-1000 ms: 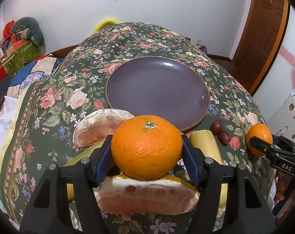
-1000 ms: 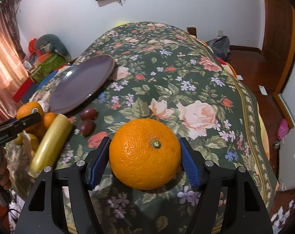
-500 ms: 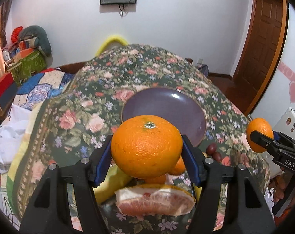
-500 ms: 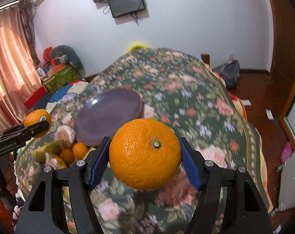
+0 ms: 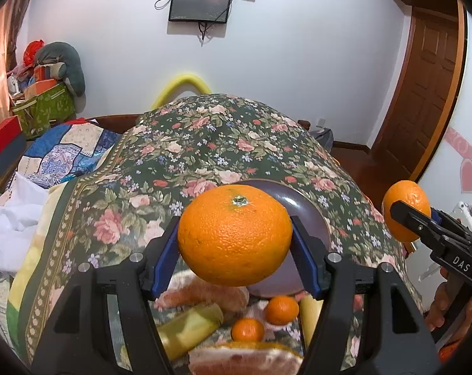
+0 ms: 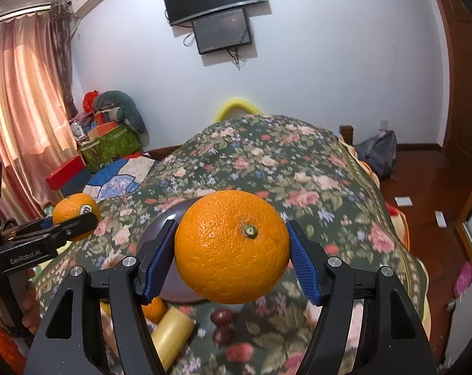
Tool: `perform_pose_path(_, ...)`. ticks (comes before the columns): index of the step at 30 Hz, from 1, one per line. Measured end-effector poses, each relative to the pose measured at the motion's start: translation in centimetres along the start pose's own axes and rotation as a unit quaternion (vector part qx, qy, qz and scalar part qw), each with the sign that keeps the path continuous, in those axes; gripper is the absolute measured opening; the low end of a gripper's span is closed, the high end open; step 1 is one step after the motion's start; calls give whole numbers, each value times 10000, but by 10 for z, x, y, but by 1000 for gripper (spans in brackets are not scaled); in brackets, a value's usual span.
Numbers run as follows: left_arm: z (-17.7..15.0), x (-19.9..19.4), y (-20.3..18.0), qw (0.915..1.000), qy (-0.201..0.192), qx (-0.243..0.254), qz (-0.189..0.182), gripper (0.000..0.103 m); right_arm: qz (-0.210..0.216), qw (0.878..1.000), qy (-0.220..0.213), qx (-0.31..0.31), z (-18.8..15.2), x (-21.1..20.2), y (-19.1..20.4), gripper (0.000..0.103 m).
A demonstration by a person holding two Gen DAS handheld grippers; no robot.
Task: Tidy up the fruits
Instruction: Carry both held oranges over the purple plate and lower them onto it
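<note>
My left gripper (image 5: pixel 235 261) is shut on a large orange (image 5: pixel 235 234), held high above the floral table. My right gripper (image 6: pixel 231 259) is shut on a second large orange (image 6: pixel 232 246), also held in the air. Each shows in the other's view: the right one's orange (image 5: pixel 403 206) at the right edge, the left one's orange (image 6: pixel 73 211) at the left. The purple plate (image 5: pixel 310 215) lies on the table below, mostly hidden behind the oranges. Below the left gripper lie two small tangerines (image 5: pixel 281 310), pomelo pieces (image 5: pixel 245 361) and a yellow cylindrical fruit (image 5: pixel 189 329).
Two dark red fruits (image 6: pixel 221 317) and a yellow fruit (image 6: pixel 170 332) lie on the floral cloth (image 6: pixel 267 162). A quilt, boxes and bags sit to the left (image 5: pixel 42 106). A wooden door (image 5: pixel 429 93) and bare floor are to the right.
Both grippers have risen and tilted up with their oranges; the table and plate now look lower and farther. The grips are unchanged.
</note>
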State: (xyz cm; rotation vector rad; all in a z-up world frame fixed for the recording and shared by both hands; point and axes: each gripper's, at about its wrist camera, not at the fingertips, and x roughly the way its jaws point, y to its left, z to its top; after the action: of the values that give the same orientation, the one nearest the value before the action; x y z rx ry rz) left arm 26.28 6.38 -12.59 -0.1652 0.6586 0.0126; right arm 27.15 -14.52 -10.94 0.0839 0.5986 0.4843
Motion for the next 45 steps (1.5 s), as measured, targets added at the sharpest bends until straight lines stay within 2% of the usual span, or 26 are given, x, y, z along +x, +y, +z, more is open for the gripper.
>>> perform_pose_path(7, 12, 23, 6, 10000, 67, -30, -25, 66, 61, 9999, -34, -125, 11, 24, 4, 66)
perform_pose_path(20, 20, 63, 22, 9994, 360, 13, 14, 66, 206, 9982, 221, -509, 25, 74, 17, 66)
perform_pose_path(23, 22, 73, 24, 9990, 418, 112, -72, 66, 366, 9967, 416, -599, 27, 89, 20, 66)
perform_pose_path(27, 22, 88, 27, 9981, 589, 187, 9, 66, 443, 9945, 672, -666, 25, 107, 21, 66)
perform_pose_path(37, 23, 124, 41, 9934, 1114, -218, -154, 66, 466, 9847, 1304, -1055, 22, 145, 25, 66)
perform_pose_path(45, 23, 136, 31, 9902, 1389, 63, -121, 66, 439, 9768, 1650, -1295, 14, 157, 26, 66)
